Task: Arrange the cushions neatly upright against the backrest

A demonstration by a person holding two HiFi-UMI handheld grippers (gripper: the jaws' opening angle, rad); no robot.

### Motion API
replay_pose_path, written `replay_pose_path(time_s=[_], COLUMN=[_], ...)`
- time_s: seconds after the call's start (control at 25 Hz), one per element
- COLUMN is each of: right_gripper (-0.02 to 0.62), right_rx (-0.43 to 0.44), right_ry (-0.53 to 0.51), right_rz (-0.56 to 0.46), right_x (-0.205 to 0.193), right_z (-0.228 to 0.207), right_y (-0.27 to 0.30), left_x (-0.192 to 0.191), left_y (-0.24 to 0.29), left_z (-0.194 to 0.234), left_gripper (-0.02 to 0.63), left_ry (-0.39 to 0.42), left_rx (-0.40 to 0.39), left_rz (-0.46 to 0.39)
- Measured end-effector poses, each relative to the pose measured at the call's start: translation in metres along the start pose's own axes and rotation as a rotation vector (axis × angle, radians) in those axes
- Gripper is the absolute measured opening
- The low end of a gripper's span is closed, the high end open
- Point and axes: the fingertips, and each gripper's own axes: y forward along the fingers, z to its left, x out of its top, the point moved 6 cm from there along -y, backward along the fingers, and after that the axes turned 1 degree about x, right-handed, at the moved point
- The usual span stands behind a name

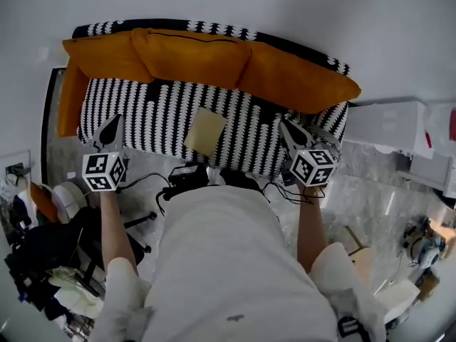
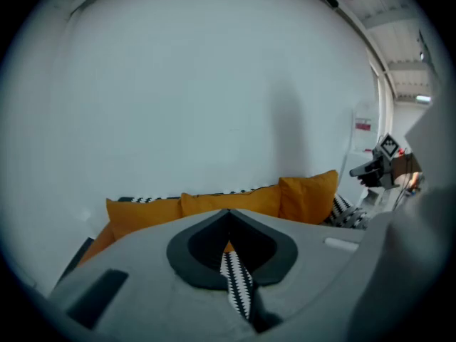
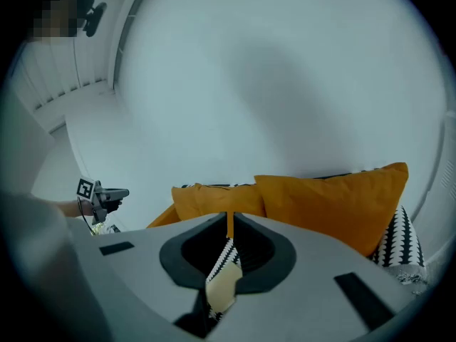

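Note:
Three orange cushions lean against the backrest of a black-and-white patterned sofa (image 1: 157, 112): the left cushion (image 1: 100, 55), the middle one (image 1: 192, 55) and the right one (image 1: 299, 77). The left one also hangs down over the sofa's left end. A pale yellow square (image 1: 205, 131) lies flat on the seat. My left gripper (image 1: 108, 130) is shut and empty at the seat's front left corner. My right gripper (image 1: 292, 130) is shut and empty over the front right corner. Both point at the cushions (image 2: 228, 201) (image 3: 335, 198) without touching them.
A white wall rises behind the sofa. A white cabinet (image 1: 392, 123) stands to the right. Black cables and a box (image 1: 187, 177) lie on the floor at the sofa's front edge. Clutter (image 1: 43, 262) fills the floor at the lower left.

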Motion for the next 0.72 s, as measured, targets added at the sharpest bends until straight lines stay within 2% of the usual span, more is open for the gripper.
replay_pose_path(time_s=[0.12, 0.36, 0.48, 0.6, 0.72], right_gripper=[0.020, 0.009, 0.009, 0.009, 0.009], right_rx=[0.028, 0.085, 0.101, 0.111, 0.123], right_ry=[-0.014, -0.075, -0.118, -0.117, -0.116], right_rz=[-0.017, -0.029, -0.049, -0.097, -0.136], right_x=[0.005, 0.004, 0.004, 0.005, 0.010], right_z=[0.048, 0.138, 0.182, 0.213, 0.236], right_y=[0.014, 0.038, 0.045, 0.049, 0.044], left_x=[-0.011, -0.010, -0.006, -0.002, 0.015], left_y=[-0.023, -0.049, -0.049, -0.039, -0.039], left_z=[0.004, 0.017, 0.027, 0.034, 0.021], left_gripper=[0.011, 0.011, 0.011, 0.012, 0.011], left_ry=[-0.073, -0.244, -0.337, -0.453, -0.466], left_rx=[-0.104, -0.323, -0.428, -0.518, -0.614], left_rz=[-0.029, -0.151, -0.214, -0.270, -0.301])
